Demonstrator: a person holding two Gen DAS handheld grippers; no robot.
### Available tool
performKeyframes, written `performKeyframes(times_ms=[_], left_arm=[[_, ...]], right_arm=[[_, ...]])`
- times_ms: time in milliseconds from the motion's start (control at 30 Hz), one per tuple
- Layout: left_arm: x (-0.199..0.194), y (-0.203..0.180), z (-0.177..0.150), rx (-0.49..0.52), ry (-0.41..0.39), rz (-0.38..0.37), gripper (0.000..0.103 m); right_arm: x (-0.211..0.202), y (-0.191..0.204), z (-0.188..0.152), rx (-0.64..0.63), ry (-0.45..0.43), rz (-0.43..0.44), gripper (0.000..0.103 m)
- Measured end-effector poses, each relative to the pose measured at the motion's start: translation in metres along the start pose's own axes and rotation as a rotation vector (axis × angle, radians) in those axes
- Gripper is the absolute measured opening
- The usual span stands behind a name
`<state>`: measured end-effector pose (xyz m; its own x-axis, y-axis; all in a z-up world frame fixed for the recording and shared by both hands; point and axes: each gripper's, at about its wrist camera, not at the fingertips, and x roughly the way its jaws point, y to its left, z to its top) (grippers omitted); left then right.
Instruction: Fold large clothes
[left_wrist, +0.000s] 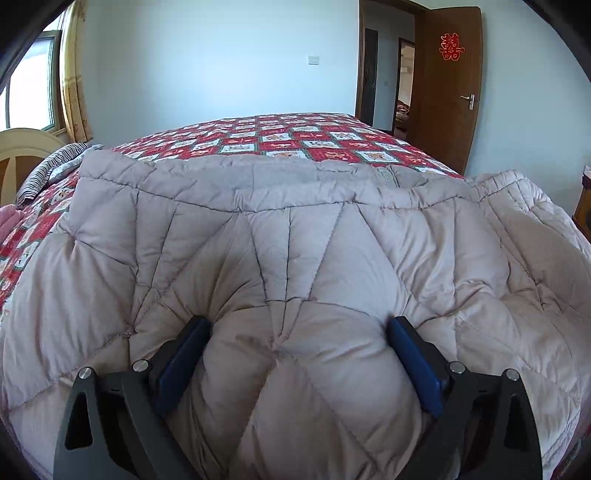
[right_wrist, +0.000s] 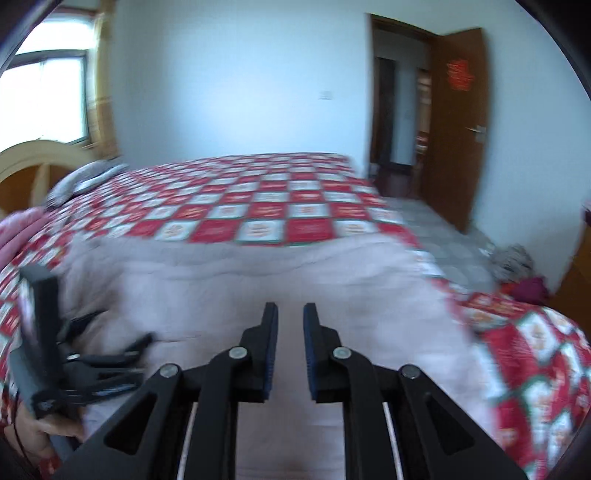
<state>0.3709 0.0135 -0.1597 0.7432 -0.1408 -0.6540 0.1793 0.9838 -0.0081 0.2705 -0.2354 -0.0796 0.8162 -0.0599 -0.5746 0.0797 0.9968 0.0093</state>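
Puffy quilted garment (left_wrist: 295, 258) bulges between left gripper (left_wrist: 297, 328).

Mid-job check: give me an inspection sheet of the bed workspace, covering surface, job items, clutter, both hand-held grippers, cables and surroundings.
Surface: bed under a red-and-white checked cover, far half bare.
Job's things: pale pink quilted coat spread across the near half, puffy, far edge turned over.
Clutter: striped cloth near the headboard; dark red bundle beyond the bed's right side, blurred.
Grippers: left hand-held gripper open wide, fingers pressed into the coat on either side of a bulge. Right hand-held gripper above the coat, narrow gap between fingers, nothing between them.
Cables: nothing seen.
Surroundings: window with yellow curtain at left, brown door open at right.
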Motion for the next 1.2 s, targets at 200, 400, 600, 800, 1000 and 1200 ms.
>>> performKeyframes(times_ms=[200, 400, 600, 800, 1000, 1200], left_arm=[[-0.002, 0.007, -0.001, -0.031, -0.015, -0.044, 0.097], [-0.003, 0.004, -0.002, -0.026, -0.015, -0.026, 0.097], [-0.002, 0.009, -0.002, -0.040, -0.013, -0.046, 0.097], [-0.002, 0.009, -0.003, -0.038, -0.014, -0.043, 0.097], [-0.008, 0.002, 0.003, -0.009, 0.029, 0.002, 0.097], [-0.098, 0.055, -0.010, -0.202, -0.064, -0.161, 0.097]], right_arm=[[0.068, -0.047, -0.042, 0.093, 0.204, 0.049, 0.012], [0.076, -0.038, -0.043, 0.102, 0.227, 0.017, 0.013], [0.071, -0.022, -0.047, -0.001, 0.211, -0.078, 0.014], [0.072, -0.033, -0.046, 0.037, 0.211, -0.041, 0.014], [0.071, -0.036, -0.043, 0.050, 0.214, -0.006, 0.014], [0.007, -0.033, -0.030, 0.141, 0.075, 0.025, 0.020]])
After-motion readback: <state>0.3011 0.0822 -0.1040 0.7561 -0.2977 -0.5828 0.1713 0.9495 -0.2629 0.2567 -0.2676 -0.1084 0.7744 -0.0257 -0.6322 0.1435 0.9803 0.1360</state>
